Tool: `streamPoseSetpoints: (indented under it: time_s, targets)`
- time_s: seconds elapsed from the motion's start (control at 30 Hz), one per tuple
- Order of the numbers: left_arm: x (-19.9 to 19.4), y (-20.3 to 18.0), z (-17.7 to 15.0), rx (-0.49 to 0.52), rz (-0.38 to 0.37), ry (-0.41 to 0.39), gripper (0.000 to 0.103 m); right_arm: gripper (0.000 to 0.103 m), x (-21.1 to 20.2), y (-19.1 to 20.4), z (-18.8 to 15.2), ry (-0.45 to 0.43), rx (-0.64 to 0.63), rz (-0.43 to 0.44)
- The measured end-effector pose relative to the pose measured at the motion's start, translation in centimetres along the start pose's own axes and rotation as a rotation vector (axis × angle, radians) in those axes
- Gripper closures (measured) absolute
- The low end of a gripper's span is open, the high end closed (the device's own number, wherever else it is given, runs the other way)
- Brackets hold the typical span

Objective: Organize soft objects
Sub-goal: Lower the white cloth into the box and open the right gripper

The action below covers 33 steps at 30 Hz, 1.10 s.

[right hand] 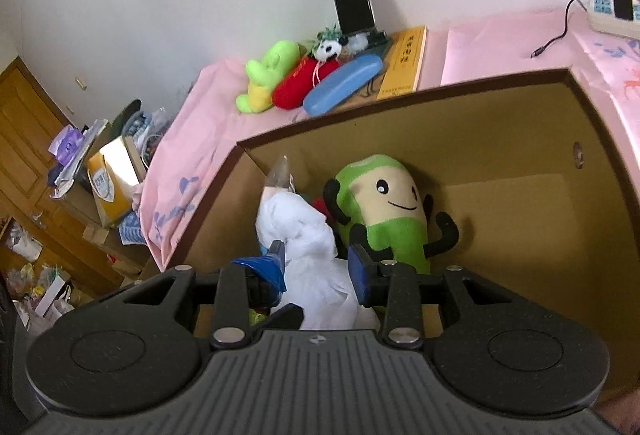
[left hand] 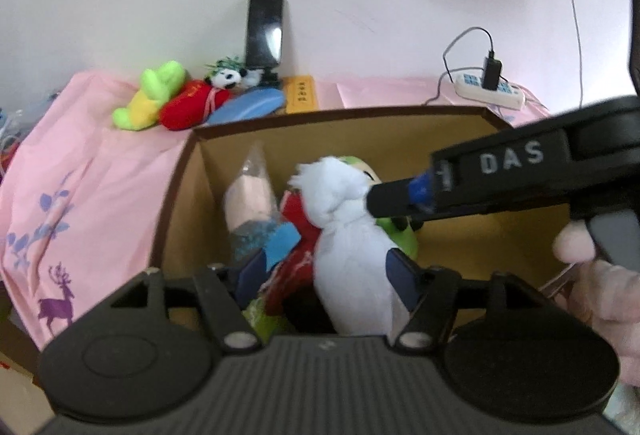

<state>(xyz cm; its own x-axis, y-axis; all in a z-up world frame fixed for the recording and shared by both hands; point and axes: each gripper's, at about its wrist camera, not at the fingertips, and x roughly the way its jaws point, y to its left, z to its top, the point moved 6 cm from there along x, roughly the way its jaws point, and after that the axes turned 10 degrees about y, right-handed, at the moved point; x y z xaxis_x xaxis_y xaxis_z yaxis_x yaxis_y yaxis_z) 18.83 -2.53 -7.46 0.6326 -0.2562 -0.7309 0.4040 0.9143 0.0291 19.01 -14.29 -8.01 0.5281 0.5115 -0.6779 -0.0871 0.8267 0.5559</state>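
A brown cardboard box (left hand: 340, 113) holds several soft toys. A white plush toy (left hand: 352, 259) stands upright in it, against a red plush (left hand: 296, 219) and a green smiling plush (right hand: 384, 203). My left gripper (left hand: 330, 273) is open around the white toy's body: the right finger touches it and the left finger stands clear. Reaching in from the right, my right gripper (right hand: 318, 263) is shut on the white plush toy (right hand: 304, 235) near its neck. Its tip (left hand: 380, 201) shows in the left wrist view. A wrapped pink item (left hand: 250, 195) leans in the box's left corner.
On the pink cloth (left hand: 80, 175) behind the box lie a green-yellow plush (left hand: 148, 95), a red plush (left hand: 188, 107), a panda toy (left hand: 226, 77) and a blue case (left hand: 248, 107). A phone (left hand: 266, 31), a yellow book (right hand: 404, 59) and a power strip (left hand: 488, 91) sit by the wall. Clutter (right hand: 80, 163) fills the left.
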Motion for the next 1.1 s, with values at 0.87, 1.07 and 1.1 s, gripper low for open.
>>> streamPoseSetpoints:
  time_s: [0.87, 1.07, 1.1]
  targets:
    - [-5.9, -4.9, -4.1, -0.055, 0.144, 0.041, 0.026, 0.084, -7.1, 0.3, -7.2, -0.112, 0.005, -0.108]
    - [-5.9, -5.2, -5.4, -0.085, 0.154, 0.065, 0.008, 0.084, -7.5, -0.2, -9.0, -0.103, 0.012, -0.124]
    - [-6.0, -5.3, -5.6, -0.087, 0.158, 0.061, 0.008, 0.084, -7.5, -0.3, -9.2, -0.099, 0.014, -0.128]
